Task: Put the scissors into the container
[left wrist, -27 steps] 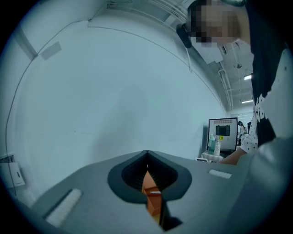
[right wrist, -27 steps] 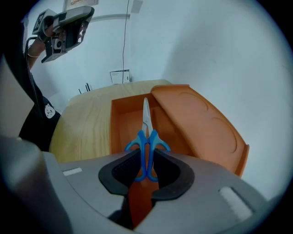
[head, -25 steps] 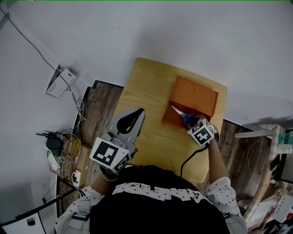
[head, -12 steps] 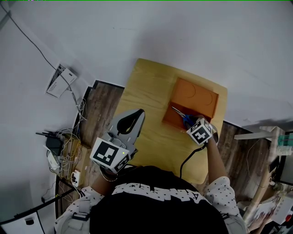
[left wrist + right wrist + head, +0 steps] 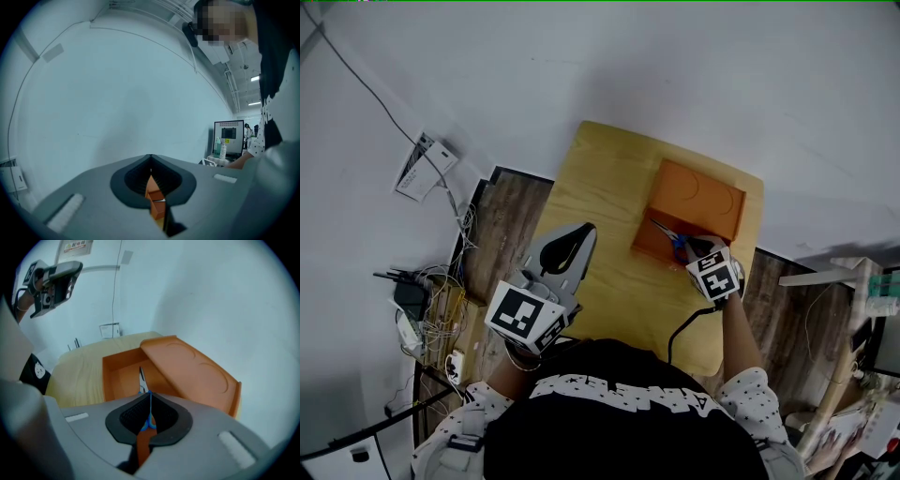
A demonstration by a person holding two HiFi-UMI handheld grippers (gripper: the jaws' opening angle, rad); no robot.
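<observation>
Slim, silver-bladed, blue-handled scissors (image 5: 141, 379)

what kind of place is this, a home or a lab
Probably a lab or office workroom: a small wooden table against a bare white wall, a tangle of cables on the floor, and a monitor in the background.

White wall (image 5: 675, 66) behind light wood table (image 5: 600, 169). Dark plank floor (image 5: 502, 225) either side. Cable (image 5: 366, 94) down wall to wire tangle (image 5: 431, 314). Monitor (image 5: 228, 136) far off; ceiling lights (image 5: 254, 78) on.
</observation>
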